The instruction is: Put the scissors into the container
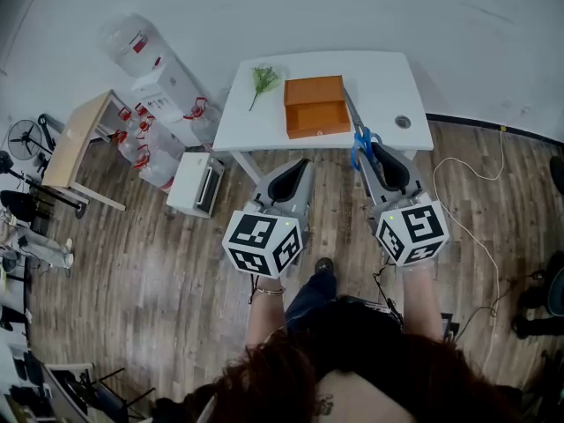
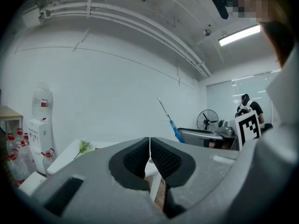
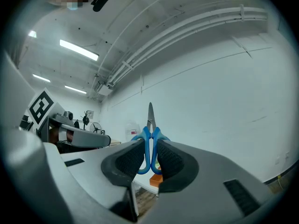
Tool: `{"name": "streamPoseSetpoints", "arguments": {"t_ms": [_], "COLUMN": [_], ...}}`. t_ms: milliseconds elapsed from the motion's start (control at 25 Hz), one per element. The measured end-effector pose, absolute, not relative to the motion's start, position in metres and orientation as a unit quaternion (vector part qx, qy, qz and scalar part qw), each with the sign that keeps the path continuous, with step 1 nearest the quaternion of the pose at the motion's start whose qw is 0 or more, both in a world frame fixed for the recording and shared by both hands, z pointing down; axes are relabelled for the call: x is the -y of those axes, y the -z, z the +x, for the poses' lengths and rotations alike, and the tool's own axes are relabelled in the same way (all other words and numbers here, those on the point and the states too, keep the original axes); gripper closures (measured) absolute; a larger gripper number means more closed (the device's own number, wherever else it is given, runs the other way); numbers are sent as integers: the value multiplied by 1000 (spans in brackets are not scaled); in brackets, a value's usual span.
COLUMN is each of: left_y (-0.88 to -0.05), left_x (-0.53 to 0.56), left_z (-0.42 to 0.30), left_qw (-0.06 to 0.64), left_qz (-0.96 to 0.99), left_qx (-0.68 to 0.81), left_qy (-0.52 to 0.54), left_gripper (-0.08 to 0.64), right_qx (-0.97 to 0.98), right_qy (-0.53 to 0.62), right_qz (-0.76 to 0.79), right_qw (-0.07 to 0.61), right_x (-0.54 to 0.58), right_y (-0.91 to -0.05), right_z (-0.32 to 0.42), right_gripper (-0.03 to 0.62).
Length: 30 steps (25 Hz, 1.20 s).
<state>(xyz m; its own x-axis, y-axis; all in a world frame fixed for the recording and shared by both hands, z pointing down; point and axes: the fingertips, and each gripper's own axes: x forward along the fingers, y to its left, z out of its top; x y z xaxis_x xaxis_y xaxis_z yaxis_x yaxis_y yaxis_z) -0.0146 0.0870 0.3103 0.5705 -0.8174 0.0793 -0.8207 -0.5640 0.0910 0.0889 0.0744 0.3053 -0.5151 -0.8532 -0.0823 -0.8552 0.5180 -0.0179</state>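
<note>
Right gripper view: right claw (image 3: 150, 142) pinches blue scissors (image 3: 150, 115) by the handles, blades up; left claw (image 2: 149, 140) pressed together; orange container (image 1: 315, 106) ahead on desk (image 1: 388, 82).

Near half of the orange container (image 1: 315, 119) open upward, clear from 6 o'clock. Bare white table (image 1: 392, 82) at its 3 o'clock; green sprig (image 1: 263, 80) at 9 o'clock. Scissors (image 1: 361, 138) in the right gripper (image 1: 377, 153) close by at 4 o'clock.

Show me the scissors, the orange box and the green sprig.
scissors (image 3: 150, 113), right gripper view, on the blade
orange box (image 1: 317, 131), head view, on its front wall
green sprig (image 1: 264, 77), head view, on the leaves
</note>
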Motion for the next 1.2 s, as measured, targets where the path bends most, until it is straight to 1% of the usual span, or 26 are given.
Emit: {"name": "streamPoseSetpoints", "arguments": {"t_ms": [520,1200], "left_y": [-316,-312], "left_x": [6,82], "left_z": [-53,-95], "left_qw": [72,72], "left_qz": [891,907], "left_qx": [449,415], "left_qy": [-10,-6], "left_gripper": [538,538], "right_qx": [-866,-844], "right_qy": [-11,-18], "right_qz": [-499,-536], "right_qw": [21,-10], "right_x": [13,88], "right_y": [-309,-318], "right_z": [48,10], "right_gripper": [511,511]}}
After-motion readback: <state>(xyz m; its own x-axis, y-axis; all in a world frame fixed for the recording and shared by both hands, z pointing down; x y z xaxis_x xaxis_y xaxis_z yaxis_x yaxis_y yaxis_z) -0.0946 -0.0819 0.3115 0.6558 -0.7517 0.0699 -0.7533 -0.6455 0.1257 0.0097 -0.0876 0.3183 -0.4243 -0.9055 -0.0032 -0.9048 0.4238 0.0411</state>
